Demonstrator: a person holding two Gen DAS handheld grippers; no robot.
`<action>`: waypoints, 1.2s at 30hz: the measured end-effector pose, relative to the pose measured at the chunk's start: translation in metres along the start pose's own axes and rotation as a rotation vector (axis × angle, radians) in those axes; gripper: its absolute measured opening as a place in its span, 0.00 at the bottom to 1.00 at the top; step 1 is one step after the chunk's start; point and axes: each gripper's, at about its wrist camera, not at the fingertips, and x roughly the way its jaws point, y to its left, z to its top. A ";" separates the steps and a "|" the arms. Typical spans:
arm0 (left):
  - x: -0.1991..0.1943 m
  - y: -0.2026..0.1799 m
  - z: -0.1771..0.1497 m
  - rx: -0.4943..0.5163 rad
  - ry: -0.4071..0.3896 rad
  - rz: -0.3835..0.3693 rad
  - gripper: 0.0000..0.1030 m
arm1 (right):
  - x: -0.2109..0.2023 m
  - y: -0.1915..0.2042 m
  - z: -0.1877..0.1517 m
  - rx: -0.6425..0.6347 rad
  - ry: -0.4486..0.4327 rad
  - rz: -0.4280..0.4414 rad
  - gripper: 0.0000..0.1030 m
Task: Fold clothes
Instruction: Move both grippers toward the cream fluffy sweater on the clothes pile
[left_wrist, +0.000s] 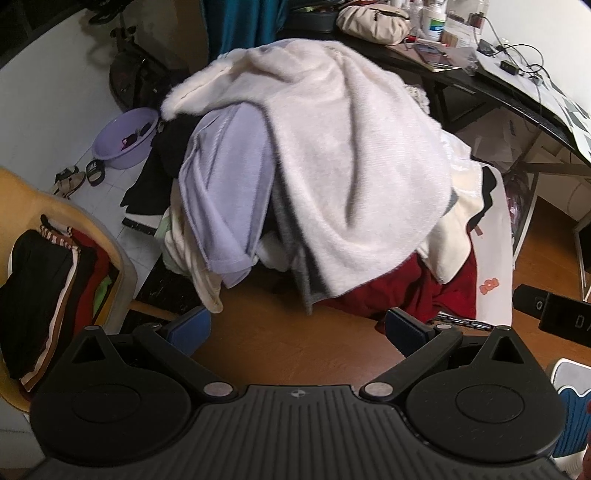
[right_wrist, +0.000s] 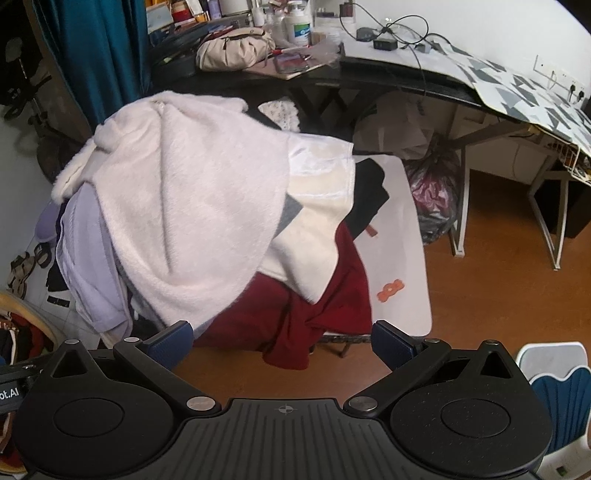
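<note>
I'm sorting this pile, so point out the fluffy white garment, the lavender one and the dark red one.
fluffy white garment (right_wrist: 192, 206), right wrist view, broad middle.
lavender garment (left_wrist: 225, 173), left wrist view, front panel.
dark red garment (right_wrist: 295, 314), right wrist view, lower folds.

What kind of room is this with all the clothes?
Probably a lived-in room at home: a heap of clothes on a small white table, a cluttered black desk with a beige bag, and sandals on the floor.

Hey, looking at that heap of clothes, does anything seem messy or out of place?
Yes. The dark red garment spills off the pile's front and dangles toward the wooden floor, and the fluffy white garment is draped loosely across the top, unfolded.
</note>
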 end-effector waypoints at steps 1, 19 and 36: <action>0.002 0.005 0.001 -0.004 0.003 0.002 0.99 | 0.002 0.006 -0.001 -0.004 0.003 0.001 0.99; 0.030 0.093 0.013 -0.190 0.113 -0.021 0.99 | 0.026 0.072 0.023 -0.043 -0.049 0.063 0.99; 0.092 0.101 0.118 -0.056 -0.030 -0.013 0.99 | 0.125 0.109 0.127 -0.148 -0.076 0.023 0.99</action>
